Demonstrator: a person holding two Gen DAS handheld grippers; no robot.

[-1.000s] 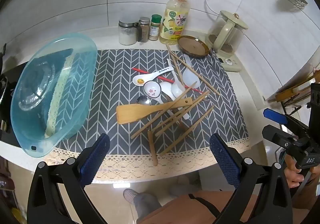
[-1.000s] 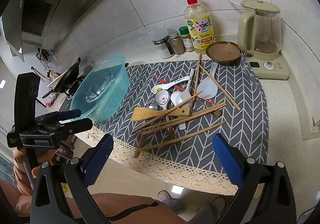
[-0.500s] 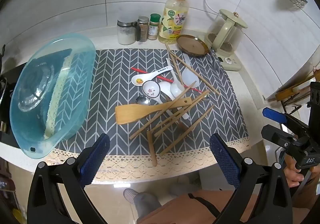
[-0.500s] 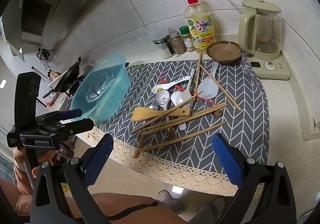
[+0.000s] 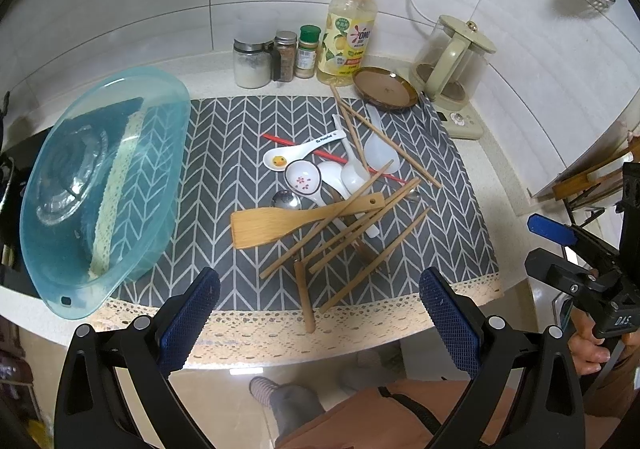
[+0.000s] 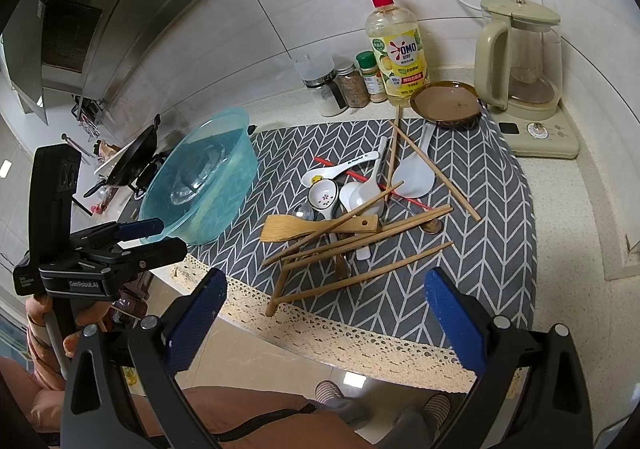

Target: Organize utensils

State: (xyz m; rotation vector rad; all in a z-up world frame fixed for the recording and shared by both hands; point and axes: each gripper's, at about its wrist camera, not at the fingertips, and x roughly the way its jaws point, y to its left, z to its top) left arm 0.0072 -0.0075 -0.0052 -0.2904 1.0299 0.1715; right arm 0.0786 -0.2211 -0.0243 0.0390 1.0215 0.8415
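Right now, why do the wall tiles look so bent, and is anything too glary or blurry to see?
Left wrist view: fisheye curves the tile lines; the utensil pile is sharp, the blue basin shows mild glare. Right wrist view: same bending, a bright sheen on the tiles beside the range hood, dark corners; the wooden spatula is crisp.

One wooden spatula (image 5: 280,222), three jars (image 5: 285,57), one basin (image 5: 168,121)

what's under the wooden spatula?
Under the wooden spatula: a white spoon handle and part of a metal spoon; chopsticks cross over it. Anything beneath the blade is hidden.
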